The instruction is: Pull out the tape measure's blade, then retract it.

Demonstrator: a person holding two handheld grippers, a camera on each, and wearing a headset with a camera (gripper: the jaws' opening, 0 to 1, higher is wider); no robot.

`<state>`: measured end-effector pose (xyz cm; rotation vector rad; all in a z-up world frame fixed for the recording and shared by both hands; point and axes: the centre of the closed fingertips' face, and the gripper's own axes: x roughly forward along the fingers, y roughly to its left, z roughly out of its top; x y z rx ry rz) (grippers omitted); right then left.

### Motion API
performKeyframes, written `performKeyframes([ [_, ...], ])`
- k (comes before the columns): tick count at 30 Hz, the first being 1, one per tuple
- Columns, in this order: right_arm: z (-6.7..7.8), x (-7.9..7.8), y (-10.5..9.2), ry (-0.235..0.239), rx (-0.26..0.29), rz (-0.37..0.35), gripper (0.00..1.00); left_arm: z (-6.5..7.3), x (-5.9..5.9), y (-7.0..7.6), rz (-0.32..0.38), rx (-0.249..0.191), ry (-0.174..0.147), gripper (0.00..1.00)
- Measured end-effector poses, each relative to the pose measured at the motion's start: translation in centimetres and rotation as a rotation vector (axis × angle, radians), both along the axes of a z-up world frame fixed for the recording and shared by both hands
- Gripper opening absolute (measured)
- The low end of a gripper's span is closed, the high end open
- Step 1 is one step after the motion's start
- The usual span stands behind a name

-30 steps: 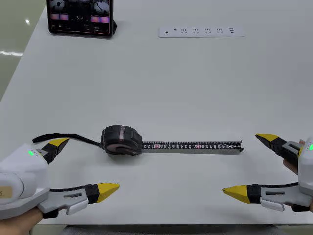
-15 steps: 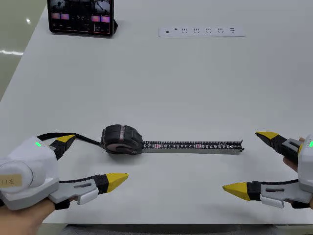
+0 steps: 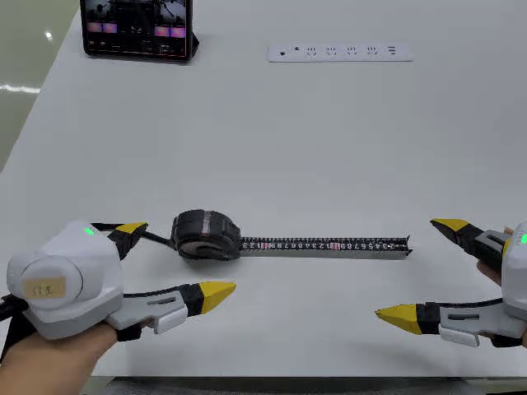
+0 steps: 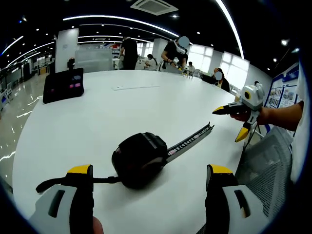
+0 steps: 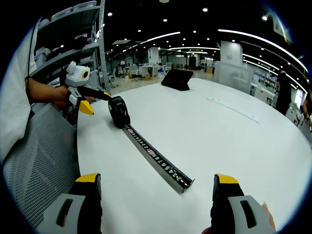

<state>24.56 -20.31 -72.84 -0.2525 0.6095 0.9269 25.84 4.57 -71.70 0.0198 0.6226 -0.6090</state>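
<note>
The blade (image 3: 325,245) lies pulled out on the white table (image 3: 329,140), so retracting's next I'd say: both wide open and empty, left gripper (image 3: 181,257) just beside the tape measure (image 3: 206,236) needs to clamp its case, right gripper (image 3: 413,268) near the blade's tip.

Black on the tape measure case (image 3: 206,236), dull pink on its side face. Dark blade (image 3: 325,246), printed with white numerals and red marks. White bodies, black jaws, yellow tips and a green light on the left gripper (image 3: 179,257) and right gripper (image 3: 416,267). White table (image 3: 288,140). Far left, dark tablet (image 3: 137,29) glowing pink and purple.
</note>
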Motion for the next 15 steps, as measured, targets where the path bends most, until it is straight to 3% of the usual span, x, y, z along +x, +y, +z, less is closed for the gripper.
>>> performKeyframes([
  [15,-0.1,0.1,-0.4,0.001,-0.003,-0.007,0.94,-0.7,0.6,-1.6,0.012,-0.024,0.037,0.9],
])
